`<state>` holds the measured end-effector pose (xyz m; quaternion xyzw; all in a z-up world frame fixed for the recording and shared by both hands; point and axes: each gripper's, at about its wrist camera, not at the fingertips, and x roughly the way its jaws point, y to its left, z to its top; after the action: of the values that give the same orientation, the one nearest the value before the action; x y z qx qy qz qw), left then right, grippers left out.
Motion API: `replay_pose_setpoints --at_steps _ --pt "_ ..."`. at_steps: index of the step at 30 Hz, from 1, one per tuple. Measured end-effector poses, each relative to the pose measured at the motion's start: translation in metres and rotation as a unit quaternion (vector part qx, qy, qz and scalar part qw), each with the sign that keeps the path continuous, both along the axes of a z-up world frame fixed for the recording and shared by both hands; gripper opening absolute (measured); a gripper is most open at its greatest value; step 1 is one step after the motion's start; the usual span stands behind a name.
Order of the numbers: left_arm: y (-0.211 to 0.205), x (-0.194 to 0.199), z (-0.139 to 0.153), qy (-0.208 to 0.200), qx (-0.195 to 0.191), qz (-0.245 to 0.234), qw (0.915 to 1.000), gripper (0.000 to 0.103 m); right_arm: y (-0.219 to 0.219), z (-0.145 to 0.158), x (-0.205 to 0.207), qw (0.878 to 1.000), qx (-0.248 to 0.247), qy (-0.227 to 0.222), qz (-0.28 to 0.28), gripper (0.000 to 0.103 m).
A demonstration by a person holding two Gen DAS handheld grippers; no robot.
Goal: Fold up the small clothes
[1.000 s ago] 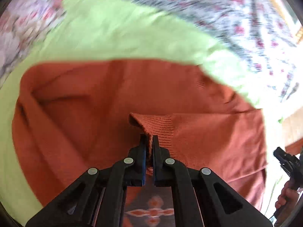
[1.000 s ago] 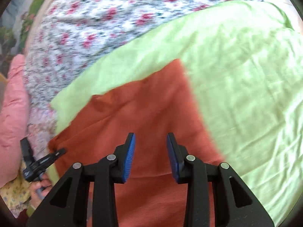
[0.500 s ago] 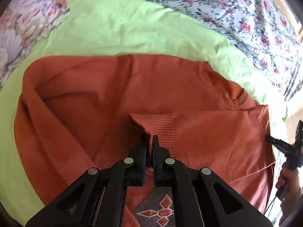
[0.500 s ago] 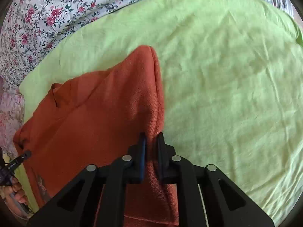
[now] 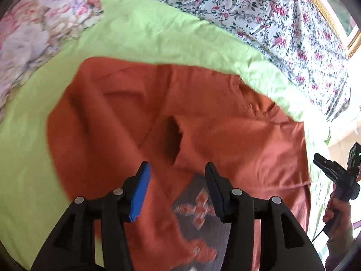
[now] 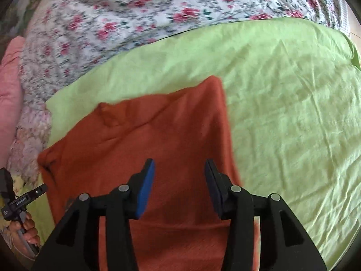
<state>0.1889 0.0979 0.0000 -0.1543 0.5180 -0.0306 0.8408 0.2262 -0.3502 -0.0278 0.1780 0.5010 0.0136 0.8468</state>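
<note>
An orange knit sweater point(image 5: 140, 113) lies on a green sheet point(image 5: 140, 33), its sleeves folded in over the body. A sleeve cuff point(image 5: 173, 140) rests on the middle, just beyond my left gripper point(image 5: 177, 180), which is open and empty above a grey patterned patch point(image 5: 198, 210). In the right wrist view the sweater point(image 6: 158, 140) lies with a straight folded edge on its right side. My right gripper point(image 6: 179, 180) is open and empty over it. The other gripper shows at the edge of each view point(image 5: 338, 176) point(image 6: 20, 201).
The green sheet point(image 6: 282, 113) covers a bed with a floral cover point(image 6: 135, 22) point(image 5: 270, 18). A pink pillow point(image 6: 9, 85) lies at the far left in the right wrist view. A gold picture frame point(image 5: 327, 11) is at the upper right in the left wrist view.
Both grippers have opened. The left let go of the sleeve cuff, which now lies on the sweater. The right let go of the folded side edge and drew back.
</note>
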Motion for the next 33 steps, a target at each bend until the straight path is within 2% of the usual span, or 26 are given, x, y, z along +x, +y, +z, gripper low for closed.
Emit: replay_pose_setpoints --at_steps 5,7,11,14,16,17,18,20,21,23,25,28,31,33 --pt "0.000 -0.043 -0.014 0.048 0.037 -0.001 0.9982 0.080 0.052 -0.008 -0.024 0.999 0.033 0.016 0.040 0.047" --pt "-0.007 -0.051 -0.024 0.061 0.049 -0.014 0.9969 0.080 0.069 -0.012 -0.034 0.997 0.038 0.024 0.056 0.047" --pt "-0.029 -0.062 -0.049 0.094 0.105 -0.043 0.9891 0.080 0.090 -0.016 -0.042 0.995 0.053 0.036 0.076 0.047" --pt "-0.034 -0.066 -0.065 0.108 0.121 -0.049 0.9855 0.080 0.100 -0.012 -0.045 0.994 0.052 0.033 0.087 0.047" --pt "-0.034 -0.068 -0.068 0.105 0.125 -0.051 0.9853 0.073 0.103 -0.010 -0.045 0.994 0.053 0.031 0.090 0.047" --pt "-0.033 -0.069 -0.067 0.100 0.128 -0.051 0.9854 0.059 0.104 -0.009 -0.045 0.994 0.051 0.029 0.090 0.047" --pt "-0.032 -0.069 -0.064 0.094 0.130 -0.051 0.9857 0.037 0.105 -0.008 -0.046 0.994 0.048 0.028 0.089 0.047" --pt "-0.027 -0.068 -0.058 0.090 0.121 -0.051 0.9872 0.018 0.104 -0.007 -0.046 0.995 0.047 0.028 0.088 0.047" --pt "-0.022 -0.069 -0.054 0.087 0.114 -0.050 0.9884 0.012 0.103 -0.008 -0.046 0.995 0.046 0.028 0.087 0.047" --pt "-0.016 -0.072 -0.044 0.075 0.104 -0.046 0.9907 0.006 0.100 -0.009 -0.047 0.995 0.043 0.030 0.083 0.047" --pt "-0.010 -0.077 -0.028 0.056 0.096 -0.041 0.9930 0.005 0.098 -0.011 -0.048 0.995 0.042 0.032 0.080 0.047" --pt "-0.006 -0.082 0.006 0.019 0.058 -0.038 0.9974 0.005 0.096 -0.013 -0.048 0.996 0.045 0.034 0.076 0.047" --pt "-0.017 -0.078 0.048 -0.032 0.016 -0.052 0.9980 0.005 0.092 -0.013 -0.049 0.996 0.047 0.032 0.073 0.047" --pt "-0.046 -0.056 0.073 -0.061 -0.004 -0.064 0.9961 0.005 0.088 -0.014 -0.049 0.996 0.052 0.032 0.068 0.047"
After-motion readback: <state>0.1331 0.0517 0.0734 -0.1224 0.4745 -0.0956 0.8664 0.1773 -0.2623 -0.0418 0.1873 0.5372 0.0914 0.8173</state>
